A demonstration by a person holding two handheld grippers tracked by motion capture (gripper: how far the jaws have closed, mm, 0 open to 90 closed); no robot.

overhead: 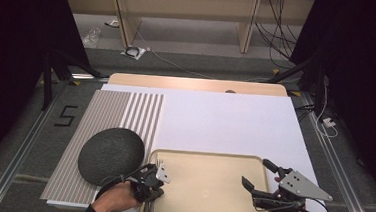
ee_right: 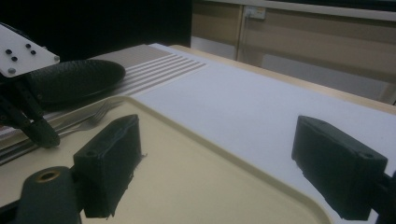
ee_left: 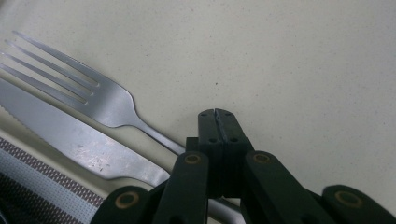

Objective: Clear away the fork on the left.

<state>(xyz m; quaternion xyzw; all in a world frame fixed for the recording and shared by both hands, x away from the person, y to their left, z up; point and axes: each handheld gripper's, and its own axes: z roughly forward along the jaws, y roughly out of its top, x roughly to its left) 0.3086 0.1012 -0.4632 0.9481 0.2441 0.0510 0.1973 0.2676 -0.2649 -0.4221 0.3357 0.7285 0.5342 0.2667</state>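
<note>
Working at the left edge of the beige tray, the left gripper is hovering with jaws pressed together and empty just beside the fork and serrated knife lying there. Waiting with jaws spread wide, the right gripper is holding nothing. Picking up the fork likely calls for opening the left jaws first.

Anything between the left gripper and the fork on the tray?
Nothing visible. The left gripper is shut and sits right beside the fork, over its handle on the bare tray. The knife lies on the fork's far side, not between them.
</note>
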